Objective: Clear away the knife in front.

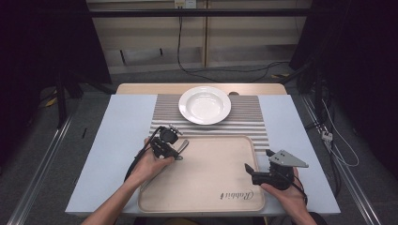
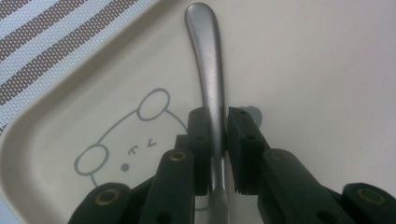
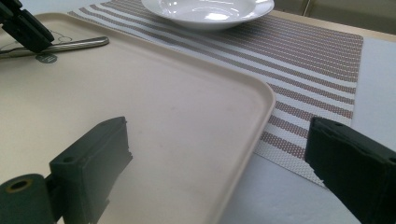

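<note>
While clenched on spoon handle [image 2: 209, 70]: left tongs [image 2: 218, 135] | right tongs [image 3: 219, 158] released | over tray [image 1: 206, 187]

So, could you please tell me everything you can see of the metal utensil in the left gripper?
The metal utensil is brushed silver with a slim handle that widens to a rounded tip. The left gripper is shut on it mid-handle. It lies low over the beige tray at its far left corner. Its working end is hidden.
</note>
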Available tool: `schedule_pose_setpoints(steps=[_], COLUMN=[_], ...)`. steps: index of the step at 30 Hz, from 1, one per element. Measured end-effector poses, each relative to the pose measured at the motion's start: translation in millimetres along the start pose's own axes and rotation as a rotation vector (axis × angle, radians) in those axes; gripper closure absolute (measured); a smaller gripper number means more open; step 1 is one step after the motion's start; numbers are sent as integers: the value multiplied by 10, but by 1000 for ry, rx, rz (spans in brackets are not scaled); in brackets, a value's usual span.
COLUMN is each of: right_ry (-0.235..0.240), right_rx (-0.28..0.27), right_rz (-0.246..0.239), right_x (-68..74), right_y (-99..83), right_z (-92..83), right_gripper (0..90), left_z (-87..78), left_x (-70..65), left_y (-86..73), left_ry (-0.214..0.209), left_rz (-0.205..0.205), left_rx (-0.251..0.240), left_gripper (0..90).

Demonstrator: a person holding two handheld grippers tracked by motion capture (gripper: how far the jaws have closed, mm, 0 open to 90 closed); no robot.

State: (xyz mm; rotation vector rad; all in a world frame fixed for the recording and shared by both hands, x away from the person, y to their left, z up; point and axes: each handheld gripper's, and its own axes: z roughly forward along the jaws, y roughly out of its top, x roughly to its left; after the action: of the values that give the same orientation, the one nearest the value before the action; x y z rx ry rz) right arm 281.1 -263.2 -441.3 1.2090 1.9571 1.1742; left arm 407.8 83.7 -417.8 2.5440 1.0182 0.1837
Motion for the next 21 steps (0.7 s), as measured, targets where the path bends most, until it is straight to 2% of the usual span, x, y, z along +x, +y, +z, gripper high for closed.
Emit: schedule_pose_setpoints(steps=[3, 6, 12, 17, 21], right_ry=[5, 6, 10, 14, 15], right_rx=[0, 2, -2, 1, 0], right_rz=[-2, -3, -1, 4, 0], right_x=[4, -4, -3, -12, -6], right_y=[0, 0, -2, -3, -3], right_z=[-2, 11, -6, 5, -3], right_gripper=[72, 71, 72, 72, 72], left_z=[4, -7, -18, -20, -21], left_x=[-19, -21, -15, 0, -8], left_y=[-23, -21, -59, -67, -87], left_ry=[4, 10, -9, -21, -7], left_rz=[-1, 17, 0, 4, 22], left_rx=[-7, 9, 1, 1, -14], left_gripper=[796, 796, 794, 791, 789])
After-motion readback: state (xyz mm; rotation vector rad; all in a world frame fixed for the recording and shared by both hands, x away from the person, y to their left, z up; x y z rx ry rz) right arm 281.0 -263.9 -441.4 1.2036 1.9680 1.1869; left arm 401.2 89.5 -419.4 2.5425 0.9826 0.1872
